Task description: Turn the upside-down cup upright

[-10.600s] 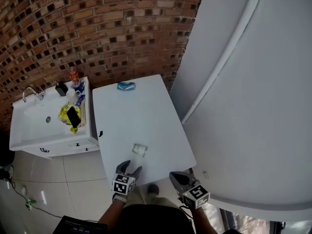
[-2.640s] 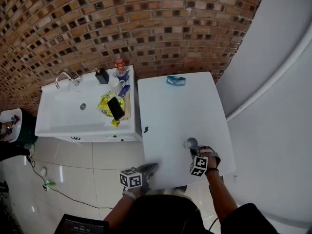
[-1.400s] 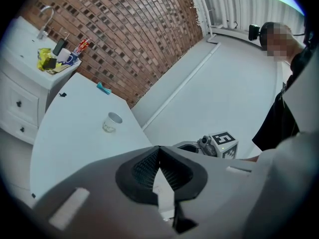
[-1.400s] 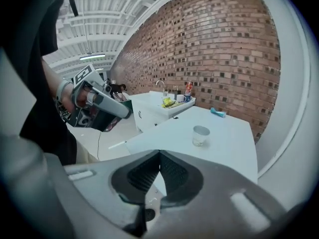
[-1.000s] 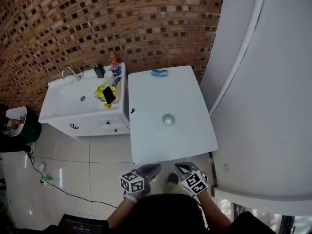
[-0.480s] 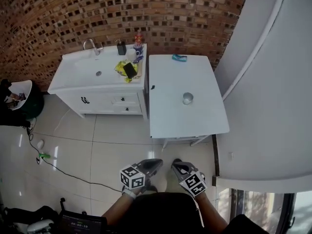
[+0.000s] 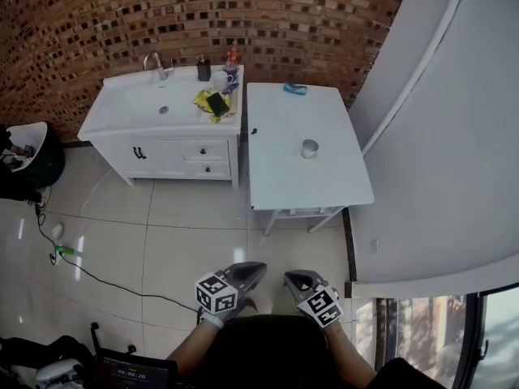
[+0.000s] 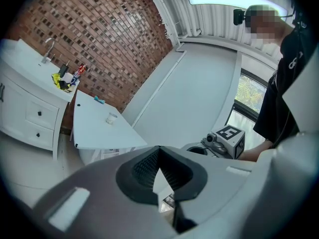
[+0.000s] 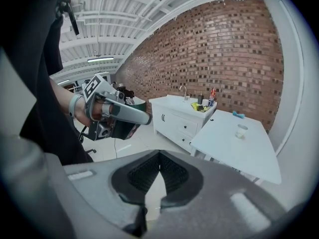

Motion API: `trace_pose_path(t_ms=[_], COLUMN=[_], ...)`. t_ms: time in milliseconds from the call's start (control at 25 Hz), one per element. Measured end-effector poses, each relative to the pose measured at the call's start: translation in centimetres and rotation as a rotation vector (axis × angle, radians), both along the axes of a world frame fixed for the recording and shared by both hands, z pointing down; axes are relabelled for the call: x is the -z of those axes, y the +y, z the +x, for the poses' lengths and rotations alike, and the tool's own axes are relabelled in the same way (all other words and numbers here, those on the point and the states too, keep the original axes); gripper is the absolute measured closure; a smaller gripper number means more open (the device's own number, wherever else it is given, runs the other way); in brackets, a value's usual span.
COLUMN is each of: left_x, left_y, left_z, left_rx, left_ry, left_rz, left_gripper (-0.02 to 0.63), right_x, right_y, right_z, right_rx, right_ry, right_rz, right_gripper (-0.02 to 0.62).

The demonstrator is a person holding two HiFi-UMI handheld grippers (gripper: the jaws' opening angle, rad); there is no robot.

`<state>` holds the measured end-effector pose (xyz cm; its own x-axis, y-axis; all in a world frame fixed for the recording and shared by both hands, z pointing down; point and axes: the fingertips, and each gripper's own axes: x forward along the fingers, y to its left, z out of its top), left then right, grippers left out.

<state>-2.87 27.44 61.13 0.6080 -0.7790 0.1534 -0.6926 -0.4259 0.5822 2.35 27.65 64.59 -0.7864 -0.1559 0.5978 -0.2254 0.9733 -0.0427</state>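
A small clear cup (image 7: pixel 309 147) stands on its base, mouth up, near the middle of the white table (image 7: pixel 284 177). It also shows in the left gripper view as the cup (image 8: pixel 111 117) and in the right gripper view as the cup (image 9: pixel 241 130). Both grippers hang low over the tiled floor, well short of the table. My left gripper (image 7: pixel 256 270) is shut and holds nothing. Beside it, my right gripper (image 7: pixel 291 278) is also shut and holds nothing. Each gripper view shows the other one: right gripper (image 8: pixel 207 144), left gripper (image 9: pixel 145 118).
A white sink cabinet (image 7: pixel 162 128) stands left of the table, with a tap, bottles and a yellow bag on top. A blue thing (image 7: pixel 294 88) lies at the table's far edge. A brick wall lies behind, a white curved wall (image 7: pixel 438 136) on the right, and a cable (image 7: pixel 89 266) crosses the floor.
The view has drawn back from the table, so the table and cup look smaller and farther. Both shut grippers have come away with it, over open floor.
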Motion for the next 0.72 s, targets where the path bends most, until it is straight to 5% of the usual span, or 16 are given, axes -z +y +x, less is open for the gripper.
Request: trace_pose_path(t_ms=[480,720], left_x=[0.9,2.0], left_y=[2.5,2.9], left_z=[4.6,8.9], left_rx=[0.052,0.058], left_ry=[-0.033,-0.147], left_rz=[0.006,0.032], left_gripper=[0.591,0.592], right_x=[2.8,3.5], right_y=[1.9,2.7], right_z=[4.6,10.0], right_rx=[0.0,-0.058], right_ry=[-0.058,-0.1], right_rz=[0.002,-0.027], right_gripper=[0.603,0.603])
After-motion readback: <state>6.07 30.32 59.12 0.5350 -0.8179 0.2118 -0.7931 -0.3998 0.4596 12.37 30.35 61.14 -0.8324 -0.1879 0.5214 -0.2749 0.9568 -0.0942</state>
